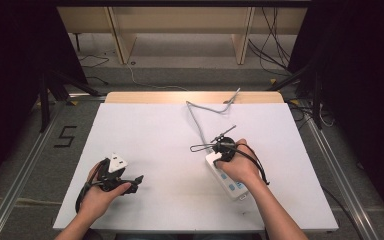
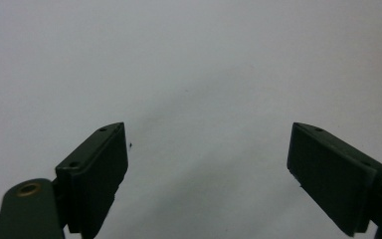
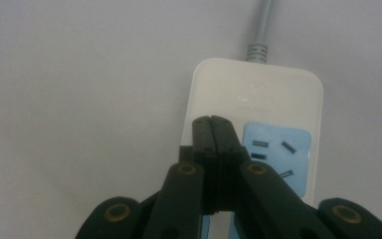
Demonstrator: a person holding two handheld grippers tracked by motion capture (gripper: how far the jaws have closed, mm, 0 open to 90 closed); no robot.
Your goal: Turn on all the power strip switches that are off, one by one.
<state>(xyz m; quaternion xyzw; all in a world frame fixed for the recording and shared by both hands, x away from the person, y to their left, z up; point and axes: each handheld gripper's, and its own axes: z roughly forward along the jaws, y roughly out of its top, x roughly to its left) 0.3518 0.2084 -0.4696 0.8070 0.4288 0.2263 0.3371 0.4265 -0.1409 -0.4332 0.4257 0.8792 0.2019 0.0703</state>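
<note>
Two grippers at work on a white table [image 1: 155, 130]; right gripper [image 3: 213, 124] has its jaws pressed flat together w/ nothing between them, tips resting on or just above the power strip [image 3: 258, 94], beside the blue socket panel [image 3: 278, 149]; can't tell if they actually touch; closed tips make a narrow point, so prob. meant to pin the strip down or poke at it rather than grab; in the high view the right hand [image 1: 237, 167] covers the strip's far end while the strip [image 1: 230, 185] lies slantwise right of centre, near end toward the person; its grey cord [image 1: 196, 120] runs off toward the far edge, slack & curved, so no pull on it

Left gripper [image 2: 209, 164] stands wide open, nothing between the jaws, plain tabletop beneath; in the high view it sits at near left w/ the left hand [image 1: 100, 192] resting low; a small white plug block [image 1: 117, 162] lies just beside that gripper on the far side, well apart from the strip; open jaws look ready to take it; likely plan is one hand steadies the strip, other brings the plug over; neither step looks done yet
</note>
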